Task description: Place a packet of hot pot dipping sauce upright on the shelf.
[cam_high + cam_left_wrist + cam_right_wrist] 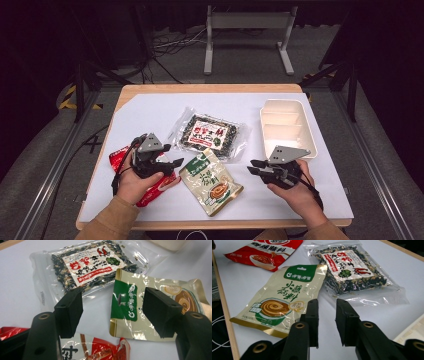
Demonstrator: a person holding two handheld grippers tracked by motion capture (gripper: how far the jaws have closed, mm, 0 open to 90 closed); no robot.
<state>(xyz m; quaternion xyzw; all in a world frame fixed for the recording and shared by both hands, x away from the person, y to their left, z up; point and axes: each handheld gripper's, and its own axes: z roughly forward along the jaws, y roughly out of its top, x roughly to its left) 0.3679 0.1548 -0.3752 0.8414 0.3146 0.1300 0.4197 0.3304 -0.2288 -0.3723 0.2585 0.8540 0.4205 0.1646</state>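
Note:
Three packets lie on the white table cover. A cream sauce packet with a green label is at the front middle, a clear bag of dark dried mix behind it, and a red packet at the left. My left gripper hovers over the red packet and points right at the cream packet's top. Its jaws stand wide apart around nothing. My right gripper sits right of the cream packet and points left. Its jaws leave a narrow gap with nothing in it.
A white compartment tray stands at the back right, just behind the right hand. The wooden table edge runs along the front. In the right gripper view the clear bag and the red packet lie beyond the jaws.

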